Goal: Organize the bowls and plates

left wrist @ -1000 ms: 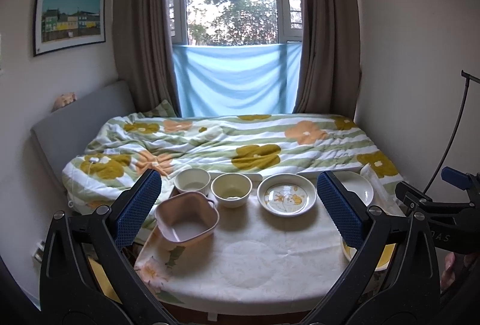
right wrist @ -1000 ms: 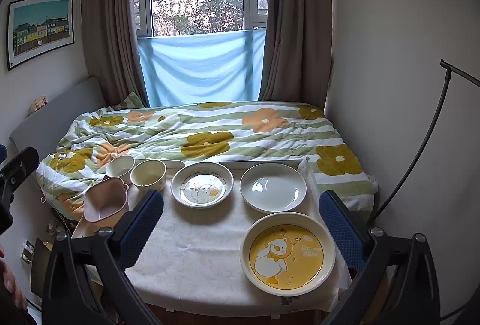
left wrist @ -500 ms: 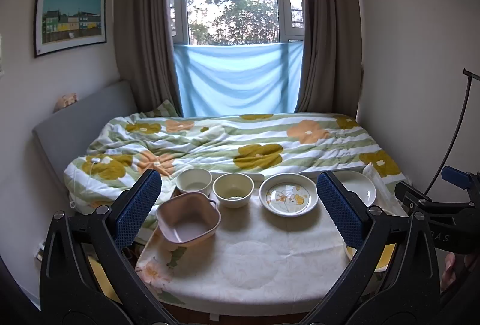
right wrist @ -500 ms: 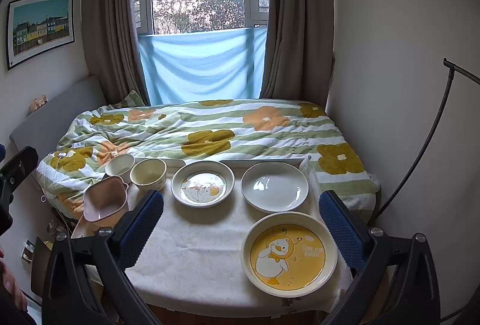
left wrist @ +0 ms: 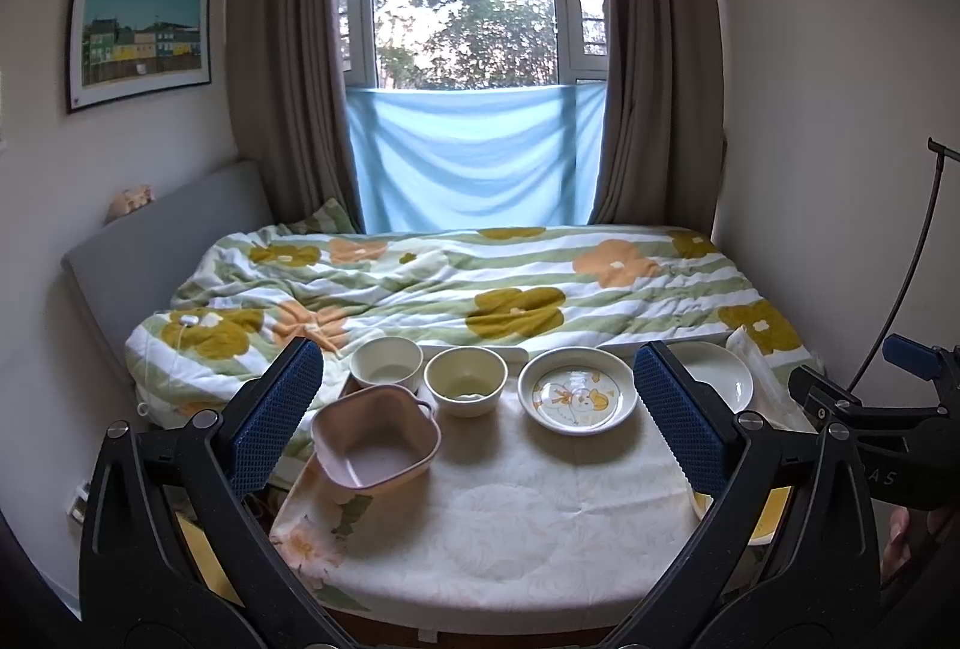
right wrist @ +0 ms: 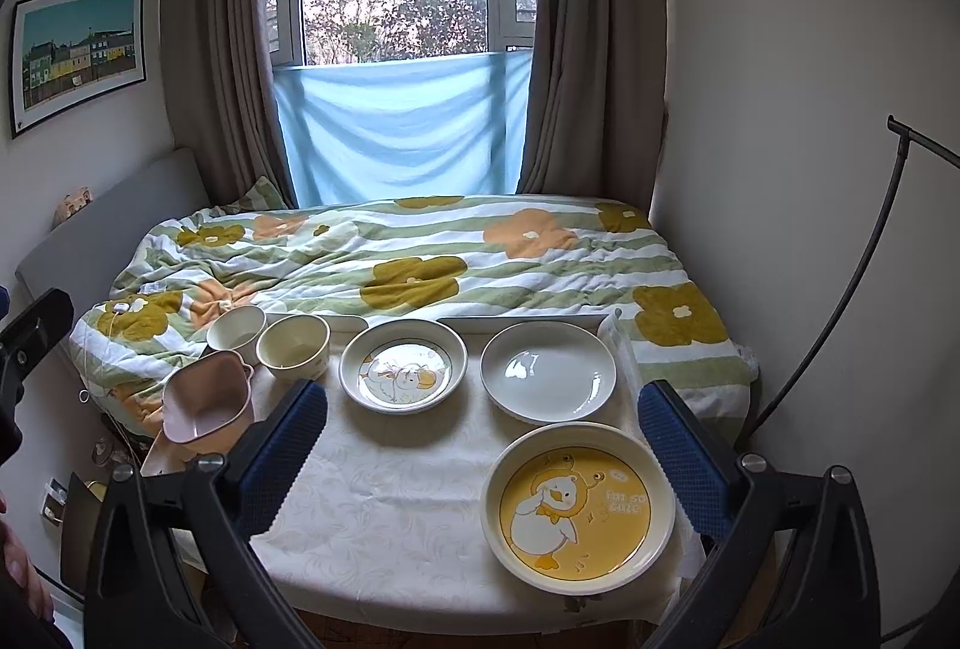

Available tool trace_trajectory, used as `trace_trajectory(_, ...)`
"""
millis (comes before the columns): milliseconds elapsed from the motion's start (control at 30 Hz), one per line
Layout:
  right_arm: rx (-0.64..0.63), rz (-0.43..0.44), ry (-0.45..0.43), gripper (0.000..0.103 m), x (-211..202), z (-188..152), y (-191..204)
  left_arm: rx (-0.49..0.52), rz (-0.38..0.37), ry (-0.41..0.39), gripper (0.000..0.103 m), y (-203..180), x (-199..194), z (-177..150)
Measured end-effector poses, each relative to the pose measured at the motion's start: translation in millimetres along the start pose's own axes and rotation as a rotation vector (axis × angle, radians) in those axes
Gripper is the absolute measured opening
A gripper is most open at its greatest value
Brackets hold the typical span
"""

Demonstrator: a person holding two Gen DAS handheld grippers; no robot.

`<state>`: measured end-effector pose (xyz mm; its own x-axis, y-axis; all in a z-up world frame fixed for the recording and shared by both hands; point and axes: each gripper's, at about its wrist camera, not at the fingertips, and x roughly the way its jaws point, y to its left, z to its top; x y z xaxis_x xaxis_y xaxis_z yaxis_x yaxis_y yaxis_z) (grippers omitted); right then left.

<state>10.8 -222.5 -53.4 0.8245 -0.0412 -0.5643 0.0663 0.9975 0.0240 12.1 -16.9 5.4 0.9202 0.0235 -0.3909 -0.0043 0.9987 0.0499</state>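
Almost nothing has moved since a second ago: both views have drifted only a touch, and every dish sits where it did. Left gripper [left wrist: 477, 412] hangs above the near edge of the table [left wrist: 510, 517] with its blue-padded fingers spread wide and holding nothing; right gripper [right wrist: 483, 445] hovers likewise, jaws wide apart and empty. On the white cloth, a pink square bowl with handles [left wrist: 375, 436] sits at the left edge, tilted slightly. Behind it stand a white bowl [left wrist: 386, 362] and, just beside that, a cream bowl [left wrist: 465, 379]. Next along the far row is a shallow dish with a duck drawing [right wrist: 403, 372], then a plain white plate [right wrist: 548, 370]. Nearer, at the right corner, lies a larger yellow duck plate [right wrist: 579, 505], apart from the white plate. None of the dishes is stacked. Beyond the table is a bed with a flowered quilt [right wrist: 420, 259], touching the table's far edge.
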Motion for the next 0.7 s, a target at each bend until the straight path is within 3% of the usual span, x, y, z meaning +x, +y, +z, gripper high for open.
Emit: trace_trajectory(700,-0.001,0.000,0.004,0.103,1.6,1.6,-0.1,0.002,-0.002,-0.002,0.103,0.9,8.2,0.5)
